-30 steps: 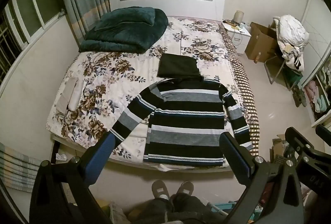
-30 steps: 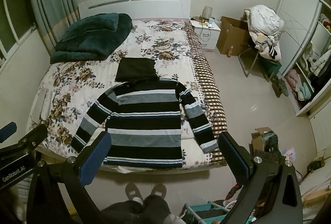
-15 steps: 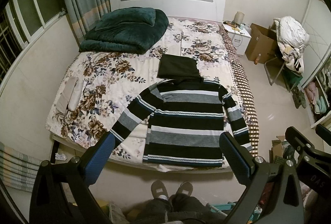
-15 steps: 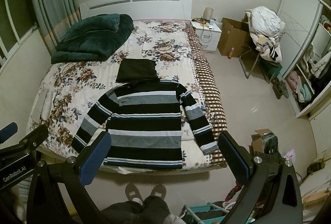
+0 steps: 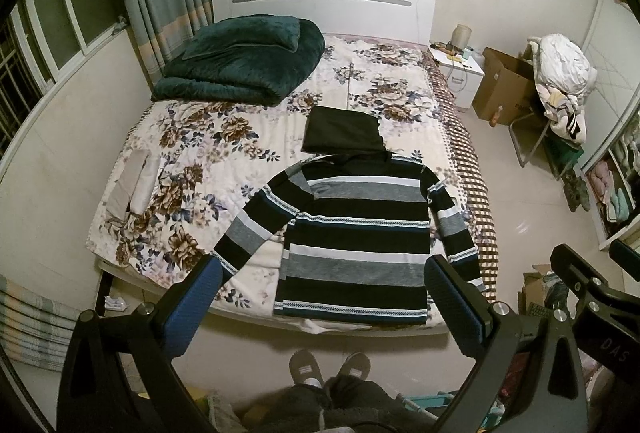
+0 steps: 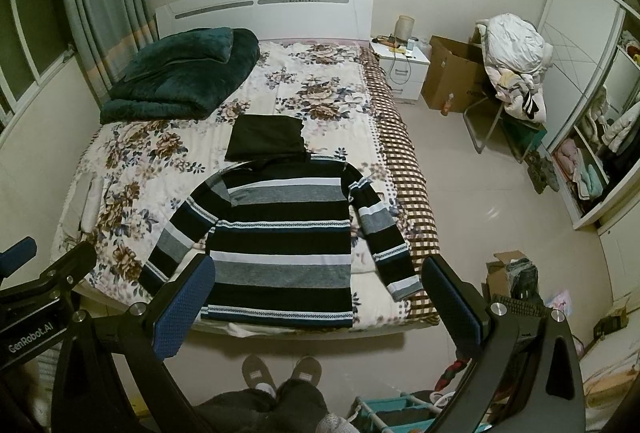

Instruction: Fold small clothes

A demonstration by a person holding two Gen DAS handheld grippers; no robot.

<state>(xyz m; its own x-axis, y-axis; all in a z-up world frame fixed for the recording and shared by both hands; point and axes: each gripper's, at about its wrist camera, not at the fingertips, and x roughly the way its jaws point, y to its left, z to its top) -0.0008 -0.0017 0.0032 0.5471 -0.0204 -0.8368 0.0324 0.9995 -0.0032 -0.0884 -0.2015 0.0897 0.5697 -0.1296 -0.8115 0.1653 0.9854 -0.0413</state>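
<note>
A black, grey and white striped hooded sweater (image 5: 356,233) lies flat on the floral bed, sleeves spread, its dark hood (image 5: 342,131) pointing at the headboard. It also shows in the right wrist view (image 6: 280,237). My left gripper (image 5: 324,297) is open and empty, held above the bed's foot edge in front of the sweater's hem. My right gripper (image 6: 316,297) is open and empty too, at about the same height and distance. Neither touches the cloth.
A folded green quilt (image 5: 244,65) sits at the bed's head on the left. The bed's foot edge (image 5: 256,317) is just past my slippers (image 5: 328,365). A nightstand (image 6: 404,67), a cardboard box (image 6: 452,77) and a chair piled with clothes (image 6: 516,65) stand to the right.
Both views have drifted very slightly; the sweater sits a touch lower in frame. Both grippers stay open and the sweater has not been moved.
</note>
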